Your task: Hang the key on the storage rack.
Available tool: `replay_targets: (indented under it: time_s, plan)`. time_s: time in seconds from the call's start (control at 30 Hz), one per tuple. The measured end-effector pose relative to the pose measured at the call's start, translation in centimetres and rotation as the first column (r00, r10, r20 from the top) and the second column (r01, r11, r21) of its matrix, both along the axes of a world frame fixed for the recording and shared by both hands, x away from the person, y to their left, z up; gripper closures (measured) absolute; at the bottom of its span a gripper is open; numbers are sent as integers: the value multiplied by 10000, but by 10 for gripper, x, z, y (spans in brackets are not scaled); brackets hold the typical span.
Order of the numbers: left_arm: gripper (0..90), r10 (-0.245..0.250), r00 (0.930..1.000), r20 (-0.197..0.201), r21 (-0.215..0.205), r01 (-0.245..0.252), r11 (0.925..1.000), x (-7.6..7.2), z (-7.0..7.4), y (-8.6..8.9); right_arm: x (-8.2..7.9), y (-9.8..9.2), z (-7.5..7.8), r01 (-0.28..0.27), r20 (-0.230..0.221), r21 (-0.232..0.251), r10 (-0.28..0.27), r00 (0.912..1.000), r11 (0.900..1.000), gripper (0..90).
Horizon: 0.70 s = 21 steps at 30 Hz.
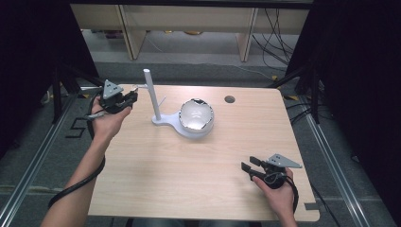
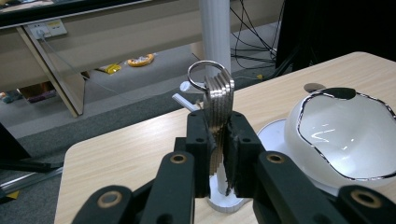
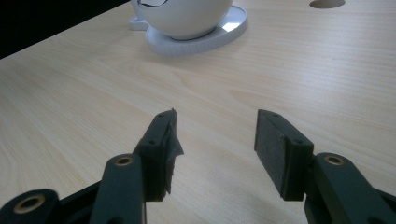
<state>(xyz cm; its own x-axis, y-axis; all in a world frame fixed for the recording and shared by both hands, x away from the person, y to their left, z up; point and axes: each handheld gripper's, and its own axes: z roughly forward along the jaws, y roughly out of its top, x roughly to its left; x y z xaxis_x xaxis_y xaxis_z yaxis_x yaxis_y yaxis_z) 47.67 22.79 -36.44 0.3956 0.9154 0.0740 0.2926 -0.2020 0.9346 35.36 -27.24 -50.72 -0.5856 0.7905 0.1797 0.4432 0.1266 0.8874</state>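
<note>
My left gripper point(image 1: 130, 97) hovers at the table's far left, shut on a bunch of flat silver metal pieces point(image 2: 218, 95) strung on a ring point(image 2: 201, 73). The bunch stands upright between the pads, its ring end close to the white post point(image 1: 150, 94) of a stand with small pegs point(image 2: 186, 100). A white bowl point(image 1: 196, 116) with a wavy dark rim rests on the stand's round base point(image 3: 219, 35). My right gripper point(image 1: 246, 162) lies near the table's front right, open, with only bare wood between its fingers point(image 3: 280, 149).
The light wooden table point(image 1: 189, 175) has a round cable hole point(image 1: 230, 99) behind the bowl. Wooden shelving and loose cables stand on the grey floor beyond the far edge. Dark curtains and metal rails flank both sides.
</note>
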Motion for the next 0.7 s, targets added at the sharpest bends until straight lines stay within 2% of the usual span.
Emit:
replay_targets:
  time_s: [0.03, 0.17, 0.2, 0.27, 0.43, 0.5, 0.7]
  plan:
    - [808, 17, 10000, -79, 60, -17, 10000, 2, -2, 0, -3, 2, 1, 103, -627, 318, -83, 9980, 9994, 492]
    - [808, 84, 9998, -190, 50, -83, 10000, 5, -5, 1, -3, 1, 1, 105, -571, 346, -85, 9983, 9993, 494]
    - [808, 100, 9998, -184, 41, -99, 9999, 5, -5, 2, -2, 2, -1, 76, -379, 422, -60, 9993, 9991, 496]
    - [808, 94, 9997, -203, 42, -93, 9999, 7, -4, 1, -3, 1, 1, 101, -588, 362, -80, 9982, 9993, 498]
    - [808, 130, 9994, -319, 105, -126, 9999, 12, -4, 1, -3, 1, 1, 123, -629, 239, -108, 9980, 9996, 497]
    - [808, 149, 9992, -371, 116, -144, 9998, 14, -4, 1, -3, 2, 0, 58, -486, 395, -38, 9988, 9992, 497]
    - [808, 185, 9987, -478, 140, -179, 9997, 18, -6, 1, -3, 1, 1, 91, -586, 333, -72, 9983, 9994, 496]
